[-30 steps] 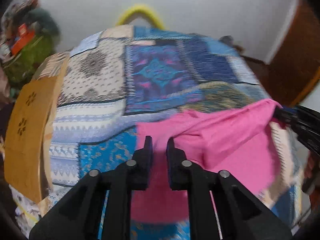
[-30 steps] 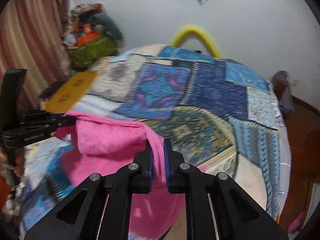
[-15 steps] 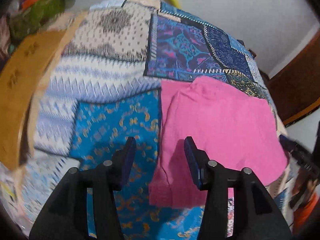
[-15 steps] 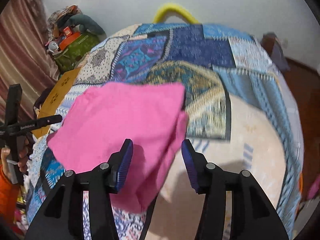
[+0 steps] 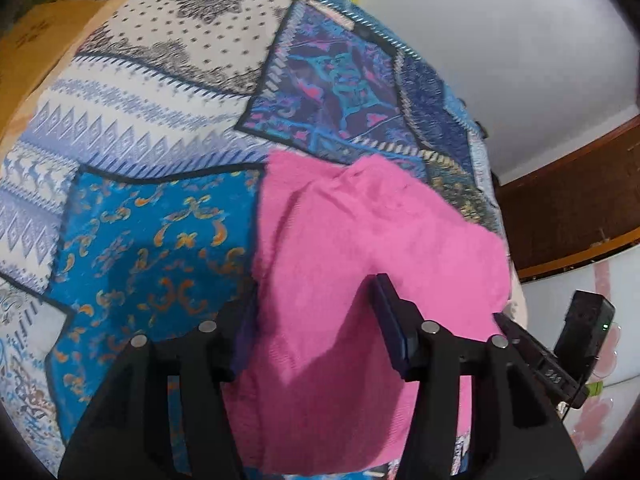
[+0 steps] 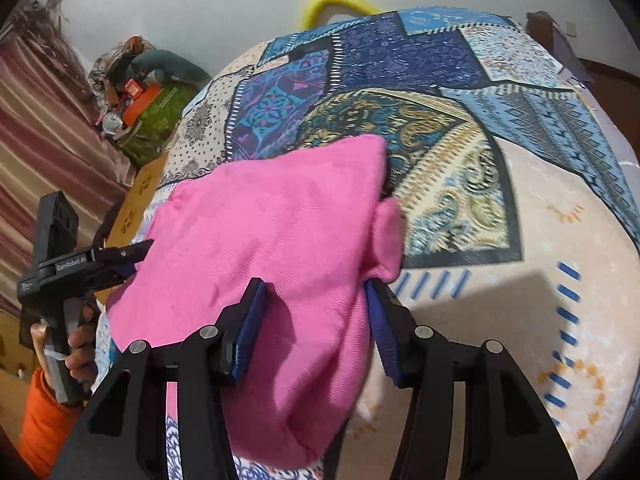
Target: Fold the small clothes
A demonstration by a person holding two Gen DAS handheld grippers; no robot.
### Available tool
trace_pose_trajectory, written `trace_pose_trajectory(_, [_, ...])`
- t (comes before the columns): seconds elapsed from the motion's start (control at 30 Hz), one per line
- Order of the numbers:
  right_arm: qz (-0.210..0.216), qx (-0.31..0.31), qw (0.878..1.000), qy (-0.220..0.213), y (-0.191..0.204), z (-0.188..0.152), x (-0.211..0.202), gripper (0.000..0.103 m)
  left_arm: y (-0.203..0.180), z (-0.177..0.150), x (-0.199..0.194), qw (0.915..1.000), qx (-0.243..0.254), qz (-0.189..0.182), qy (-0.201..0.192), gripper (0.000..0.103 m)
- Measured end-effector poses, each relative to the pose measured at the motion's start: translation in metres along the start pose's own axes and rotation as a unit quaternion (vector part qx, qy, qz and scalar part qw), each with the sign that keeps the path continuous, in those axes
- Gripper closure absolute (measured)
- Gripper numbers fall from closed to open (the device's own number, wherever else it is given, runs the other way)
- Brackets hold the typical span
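From my seat both feeds look evenly lit by soft indoor light, bright enough to read colours. In the left wrist view the left gripper (image 5: 316,312) throws a dark shadow onto the pink cloth (image 5: 360,248) at lower centre. In the right wrist view a broad grey shadow lies on the pale part of the bedspread (image 6: 520,320) at the right, beside the right gripper (image 6: 316,312). I see no glare. Fisheye bending swells the bed into a dome, and black vignette fills all the corners. Patterns smear toward the edges, the upper left of the left wrist view especially; the cloth weave at centre stays fairly sharp.
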State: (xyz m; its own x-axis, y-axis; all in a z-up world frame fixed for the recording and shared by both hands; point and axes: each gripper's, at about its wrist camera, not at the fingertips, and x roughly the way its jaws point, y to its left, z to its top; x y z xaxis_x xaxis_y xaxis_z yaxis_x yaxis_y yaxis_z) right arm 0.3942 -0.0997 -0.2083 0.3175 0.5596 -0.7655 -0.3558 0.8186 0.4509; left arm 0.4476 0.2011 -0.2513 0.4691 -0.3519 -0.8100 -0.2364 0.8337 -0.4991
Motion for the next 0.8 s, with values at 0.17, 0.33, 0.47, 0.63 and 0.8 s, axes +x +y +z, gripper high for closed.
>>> trace_pose_trajectory(0.17, [0.003,-0.028,1.0,0.003,0.013,-0.001,0.001,0.088,-0.023,-0.009,-0.007,0.9985,0.054,-0.008,0.0,0.084])
trace_pose_trajectory(0.33, [0.013,-0.053,0.998,-0.03,0.03,-0.005,-0.033,0.091,-0.043,-0.024,-0.044,0.9947,0.096,0.01,-0.034,0.085])
trace_pose_trajectory(0.47, [0.03,-0.071,0.996,-0.048,0.053,-0.01,-0.065,0.092,-0.057,-0.041,-0.091,0.9911,0.117,0.009,-0.062,0.086])
trace_pose_trajectory(0.63, [0.039,-0.107,0.991,-0.073,0.088,-0.027,-0.105,0.092,-0.07,-0.069,-0.15,0.9846,0.142,0.023,-0.1,0.086])
trace_pose_trajectory(0.8, [0.053,-0.126,0.987,-0.083,0.118,-0.048,-0.131,0.092,-0.065,-0.099,-0.193,0.9825,0.143,0.031,-0.115,0.086])
